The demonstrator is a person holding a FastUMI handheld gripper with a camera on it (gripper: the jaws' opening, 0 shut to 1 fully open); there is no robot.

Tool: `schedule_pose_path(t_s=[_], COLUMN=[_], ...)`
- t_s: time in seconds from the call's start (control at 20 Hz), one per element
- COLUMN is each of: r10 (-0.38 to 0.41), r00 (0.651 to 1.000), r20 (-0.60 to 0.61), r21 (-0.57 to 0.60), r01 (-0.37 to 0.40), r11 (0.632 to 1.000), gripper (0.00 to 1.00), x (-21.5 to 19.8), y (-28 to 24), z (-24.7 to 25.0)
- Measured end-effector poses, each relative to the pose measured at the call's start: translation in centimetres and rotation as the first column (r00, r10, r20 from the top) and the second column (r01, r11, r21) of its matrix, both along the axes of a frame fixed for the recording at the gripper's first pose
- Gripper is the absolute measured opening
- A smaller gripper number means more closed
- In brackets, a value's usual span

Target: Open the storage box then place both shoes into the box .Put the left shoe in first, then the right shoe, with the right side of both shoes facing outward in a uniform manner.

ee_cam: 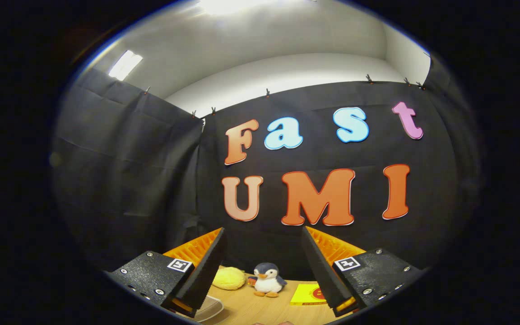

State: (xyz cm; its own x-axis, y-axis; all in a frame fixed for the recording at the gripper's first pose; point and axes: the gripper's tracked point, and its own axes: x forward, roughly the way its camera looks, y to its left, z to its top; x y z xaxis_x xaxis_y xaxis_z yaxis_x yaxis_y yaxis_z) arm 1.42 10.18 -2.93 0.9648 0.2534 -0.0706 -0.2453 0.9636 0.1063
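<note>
Two fingers of the gripper [262, 266] are standing spread, holding nothing, aiming high over the table [260, 311] toward a far penguin [266, 280]. Box and shoes are unseen; reaching blind could strike them.

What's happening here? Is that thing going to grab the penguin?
Nothing is being grabbed right now. The gripper is held up with its two fingers wide apart and nothing between them. Beyond the fingers, on the wooden table, a toy penguin stands beside a yellow plush, with a yellow booklet to its other side. A clear plastic edge lies near one finger.
</note>
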Motion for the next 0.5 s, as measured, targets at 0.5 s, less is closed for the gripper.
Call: schedule_pose_path(t_s=[0.5], r10=[0.204], r00=[0.861], r20=[-0.466], r21=[0.107], r01=[-0.174], r11=[0.979], gripper=[0.99], x=[-6.7], y=[8.2], z=[-14.0])
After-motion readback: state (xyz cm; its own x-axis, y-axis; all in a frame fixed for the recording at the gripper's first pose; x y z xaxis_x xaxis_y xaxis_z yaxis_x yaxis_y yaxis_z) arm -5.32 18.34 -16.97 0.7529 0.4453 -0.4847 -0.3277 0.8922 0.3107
